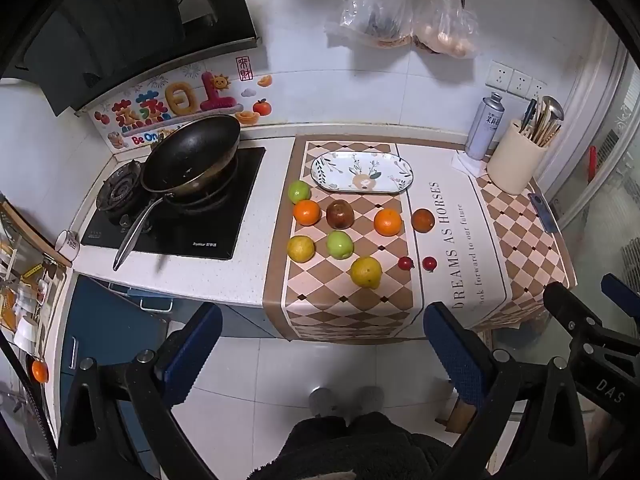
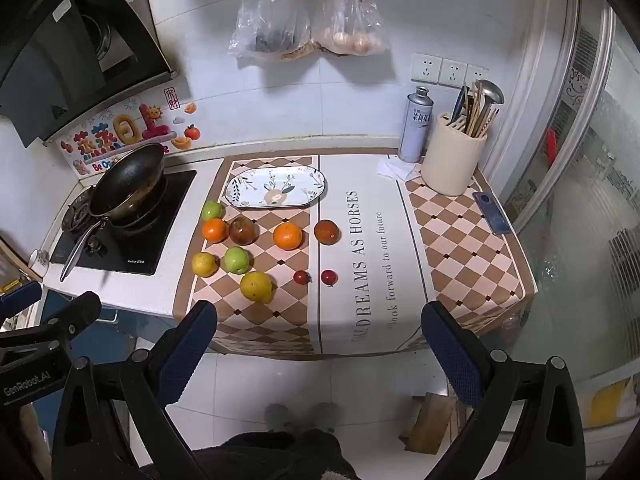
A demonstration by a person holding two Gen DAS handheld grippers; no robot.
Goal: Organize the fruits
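Observation:
Several fruits lie on a checkered mat [image 1: 348, 304] [image 2: 472, 248]: two oranges [image 1: 387, 222] [image 2: 287, 235], two green apples [image 1: 339, 244] [image 2: 237, 260], two lemons [image 1: 366, 272] [image 2: 256, 286], two dark red-brown fruits [image 1: 339, 213] [image 2: 326, 232] and two cherry tomatoes [image 1: 405, 263] [image 2: 329, 277]. An empty oval floral plate [image 1: 362, 172] [image 2: 275, 187] sits behind them. My left gripper [image 1: 322, 340] and right gripper [image 2: 320, 344] are both open and empty, held back from the counter's front edge above the floor.
A wok [image 1: 192, 156] [image 2: 128, 184] sits on the stove at left. A utensil crock [image 1: 516, 162] [image 2: 454, 160], a spray can [image 1: 484, 128] [image 2: 416, 128] and a phone [image 1: 542, 212] [image 2: 491, 213] stand at right. Bags [image 2: 308, 24] hang on the wall.

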